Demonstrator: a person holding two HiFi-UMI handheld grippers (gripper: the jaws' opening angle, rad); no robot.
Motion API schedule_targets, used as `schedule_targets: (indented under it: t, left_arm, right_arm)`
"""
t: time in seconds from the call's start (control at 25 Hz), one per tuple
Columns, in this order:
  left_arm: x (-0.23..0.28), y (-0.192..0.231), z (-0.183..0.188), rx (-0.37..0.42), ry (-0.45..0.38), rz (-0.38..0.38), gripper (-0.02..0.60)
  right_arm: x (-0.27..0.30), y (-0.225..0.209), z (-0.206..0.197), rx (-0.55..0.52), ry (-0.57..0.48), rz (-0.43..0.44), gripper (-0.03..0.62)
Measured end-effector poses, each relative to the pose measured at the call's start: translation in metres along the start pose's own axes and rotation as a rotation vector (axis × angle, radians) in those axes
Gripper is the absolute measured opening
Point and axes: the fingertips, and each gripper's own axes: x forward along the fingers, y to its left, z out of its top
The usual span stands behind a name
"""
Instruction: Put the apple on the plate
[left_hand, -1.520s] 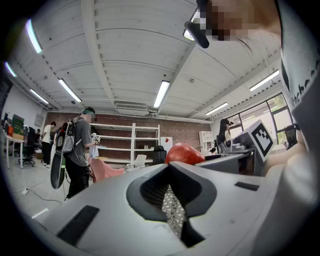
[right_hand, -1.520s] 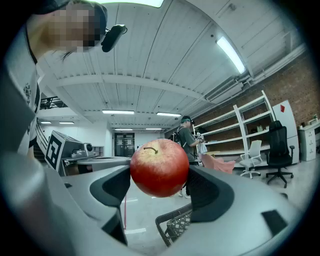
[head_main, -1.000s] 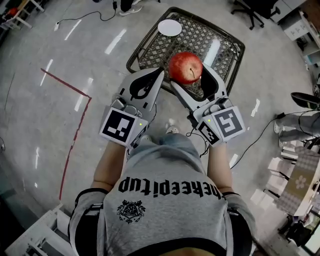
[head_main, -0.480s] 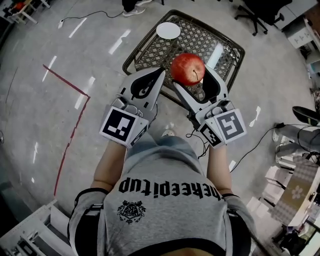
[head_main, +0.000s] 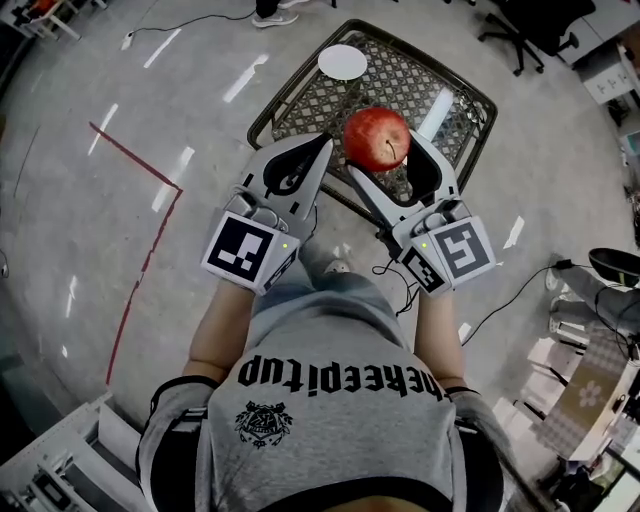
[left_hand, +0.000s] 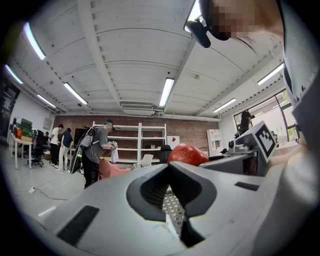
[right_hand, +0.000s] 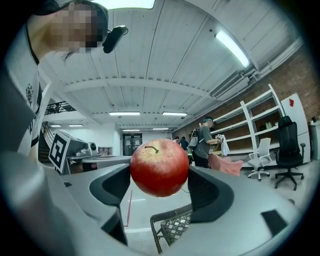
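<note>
A red apple (head_main: 377, 138) is held up in the air over the near part of a black mesh table (head_main: 268, 108). My right gripper (head_main: 381, 152) is shut on the apple (right_hand: 159, 167), one jaw on each side of it, stem up. A small white plate (head_main: 343, 61) lies at the table's far edge, beyond the apple. My left gripper (head_main: 323, 143) hovers just left of the apple with its jaws together and nothing in them. In the left gripper view the apple (left_hand: 187, 154) shows past the left gripper (left_hand: 169, 167).
A red tape line (head_main: 140, 235) runs across the grey floor on the left. A cable (head_main: 505, 290) trails over the floor on the right, near a chair base (head_main: 612, 265). People (left_hand: 95, 150) stand by white shelving (left_hand: 145, 142) in the background.
The apple stays gripped in my right gripper. Both grippers have barely moved; the view has only drifted slightly over the table.
</note>
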Motion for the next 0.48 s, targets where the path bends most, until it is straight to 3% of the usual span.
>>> schedule_targets:
  t: [0.48]
  left_arm:
    - [0.029, 0.057, -0.002, 0.001, 0.012, -0.077, 0.034]
  right_arm:
    - [0.058, -0.019, 0.005, -0.003, 0.011, -0.073, 0.376]
